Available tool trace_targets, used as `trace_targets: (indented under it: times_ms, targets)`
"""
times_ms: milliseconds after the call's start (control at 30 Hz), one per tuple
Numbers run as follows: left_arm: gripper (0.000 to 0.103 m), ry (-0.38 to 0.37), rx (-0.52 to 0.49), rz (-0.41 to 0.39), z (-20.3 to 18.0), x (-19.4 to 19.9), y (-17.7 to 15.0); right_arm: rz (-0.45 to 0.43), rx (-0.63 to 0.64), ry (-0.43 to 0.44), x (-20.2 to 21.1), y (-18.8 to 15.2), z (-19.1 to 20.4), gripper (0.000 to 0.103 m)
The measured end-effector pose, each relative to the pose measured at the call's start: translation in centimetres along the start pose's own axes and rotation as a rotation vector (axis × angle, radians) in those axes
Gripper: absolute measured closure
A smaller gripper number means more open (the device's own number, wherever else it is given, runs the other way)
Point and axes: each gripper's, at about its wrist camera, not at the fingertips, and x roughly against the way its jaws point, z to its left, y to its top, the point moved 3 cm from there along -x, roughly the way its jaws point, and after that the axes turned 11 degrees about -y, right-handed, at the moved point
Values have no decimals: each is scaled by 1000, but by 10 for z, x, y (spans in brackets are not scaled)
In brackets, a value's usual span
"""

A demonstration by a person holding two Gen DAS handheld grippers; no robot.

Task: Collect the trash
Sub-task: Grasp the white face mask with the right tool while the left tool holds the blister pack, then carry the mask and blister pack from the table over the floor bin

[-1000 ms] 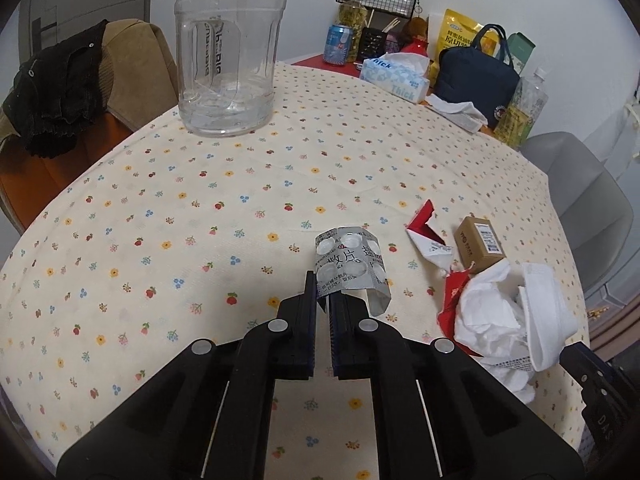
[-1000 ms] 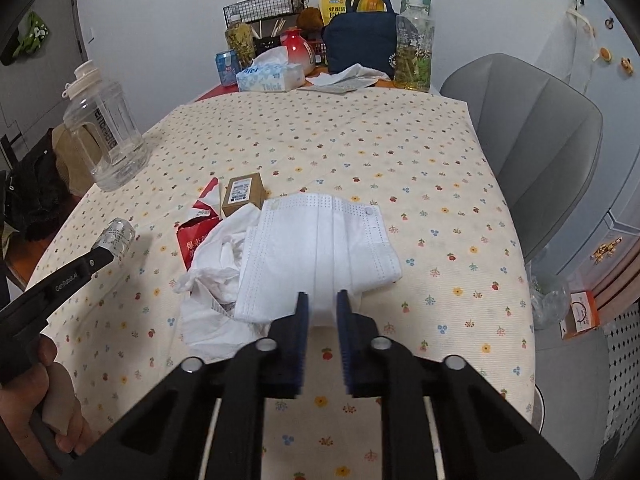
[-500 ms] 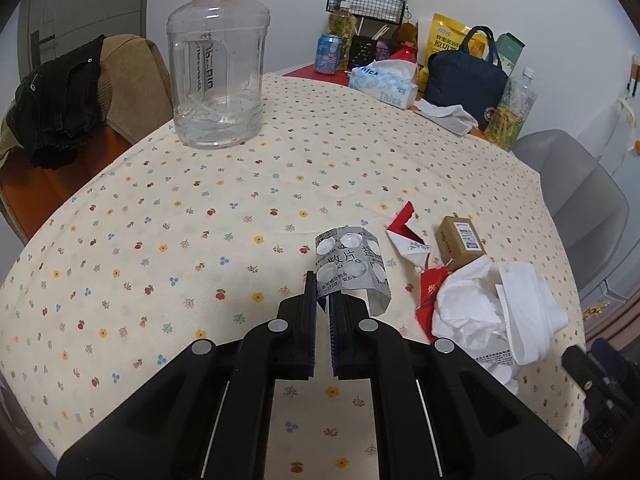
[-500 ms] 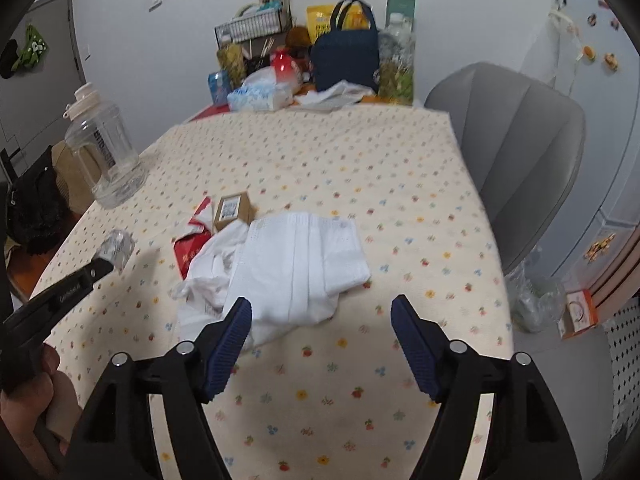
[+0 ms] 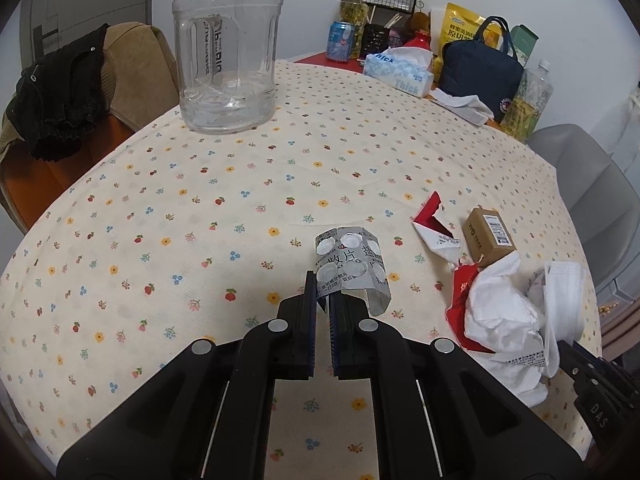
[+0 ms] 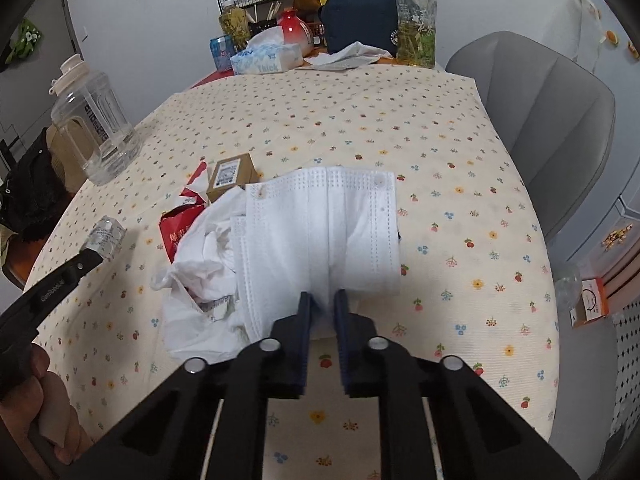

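Observation:
My left gripper (image 5: pixel 322 292) is shut on a silver empty pill blister pack (image 5: pixel 351 265) and holds it above the flowered tablecloth (image 5: pixel 200 208). It also shows in the right wrist view (image 6: pixel 105 236). My right gripper (image 6: pixel 323 300) is shut on the near edge of a white face mask (image 6: pixel 324 220). The mask lies over a pile of crumpled white tissue (image 6: pixel 200 264), a torn red wrapper (image 6: pixel 176 224) and a small brown box (image 6: pixel 232 174). The same pile (image 5: pixel 500 312) lies right of my left gripper.
A big clear water jug (image 5: pixel 226 48) stands at the far left of the table. A tissue box (image 5: pixel 400 70), a navy bag (image 5: pixel 480 68), bottles and cans crowd the far end. A grey chair (image 6: pixel 532 92) stands on the right, a chair with clothes (image 5: pixel 80 84) on the left.
My right gripper opened wide half a second ago and has shut again on the mask's near edge. My left gripper still holds the blister pack and has moved slightly forward.

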Motion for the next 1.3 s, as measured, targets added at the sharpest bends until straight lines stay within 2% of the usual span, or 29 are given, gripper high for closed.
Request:
trace_targets:
  times_ms: [500, 1000, 1300]
  targets:
    - [97, -54, -52, -31, -42, 16, -2, -98, -31, -36, 50, 6, -29, 98]
    - [97, -129, -144, -69, -104, 46, -9, -164, -102, -71, 99, -2, -75, 97]
    - [97, -179, -214, -67, -149, 54, -20, -172, -155, -104, 112, -15, -108, 97]
